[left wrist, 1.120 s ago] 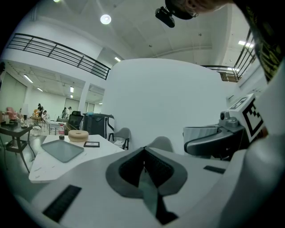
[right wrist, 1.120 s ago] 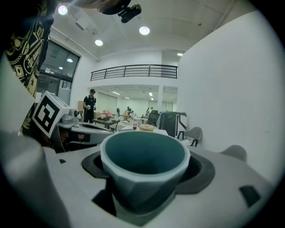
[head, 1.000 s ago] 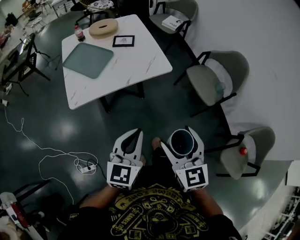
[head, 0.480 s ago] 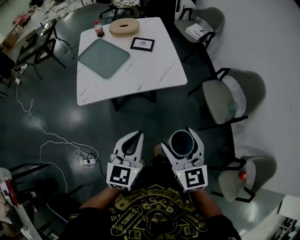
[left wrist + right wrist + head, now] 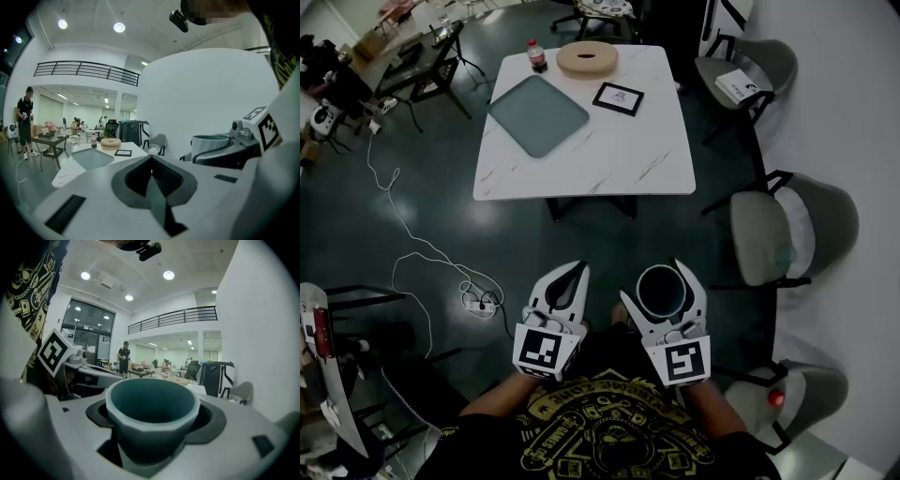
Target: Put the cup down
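While the right gripper (image 5: 663, 283) clamps the upright cup (image 5: 150, 411), the left gripper (image 5: 577, 269) has its jaws together.

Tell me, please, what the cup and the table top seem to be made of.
Cup: likely matte plastic or ceramic; teal inside, pale thick rim, no shine. Table top: marble or marble-look laminate; white with grey veins, smooth.

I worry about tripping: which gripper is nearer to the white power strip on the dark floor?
Left. The left gripper hangs right of the white power strip in the head view; the right gripper, shut on the round teal cup, is farther right.
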The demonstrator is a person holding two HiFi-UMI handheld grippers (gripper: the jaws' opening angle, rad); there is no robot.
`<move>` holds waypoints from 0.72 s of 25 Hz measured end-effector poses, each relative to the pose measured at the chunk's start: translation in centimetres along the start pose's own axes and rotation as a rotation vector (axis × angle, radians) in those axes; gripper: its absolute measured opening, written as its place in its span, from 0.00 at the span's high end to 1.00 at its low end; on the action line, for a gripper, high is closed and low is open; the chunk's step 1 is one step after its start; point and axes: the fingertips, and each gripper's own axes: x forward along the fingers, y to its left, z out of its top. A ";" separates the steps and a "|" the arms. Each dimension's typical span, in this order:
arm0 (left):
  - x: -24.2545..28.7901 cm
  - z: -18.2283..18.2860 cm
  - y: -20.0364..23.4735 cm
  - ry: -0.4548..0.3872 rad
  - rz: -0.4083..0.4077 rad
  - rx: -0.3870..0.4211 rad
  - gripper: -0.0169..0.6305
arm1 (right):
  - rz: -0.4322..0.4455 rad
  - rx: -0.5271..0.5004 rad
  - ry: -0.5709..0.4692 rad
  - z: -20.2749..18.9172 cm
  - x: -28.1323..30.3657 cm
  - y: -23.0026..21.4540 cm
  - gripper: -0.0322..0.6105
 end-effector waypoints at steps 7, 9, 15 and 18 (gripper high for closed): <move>0.2 -0.3 0.3 -0.005 0.104 -0.013 0.96 | 0.112 -0.019 -0.026 -0.2 1.2 -0.7 0.34; 0.0 -0.3 0.5 -0.006 0.128 -0.023 0.96 | 0.134 -0.021 -0.029 -0.2 1.3 -0.7 0.34; -0.5 -0.5 1.1 -0.009 0.186 -0.039 0.96 | 0.188 -0.017 -0.023 -0.4 2.2 -0.6 0.34; -1.0 -0.7 1.8 -0.004 0.216 -0.050 0.96 | 0.208 -0.020 -0.015 -0.5 2.8 -0.2 0.34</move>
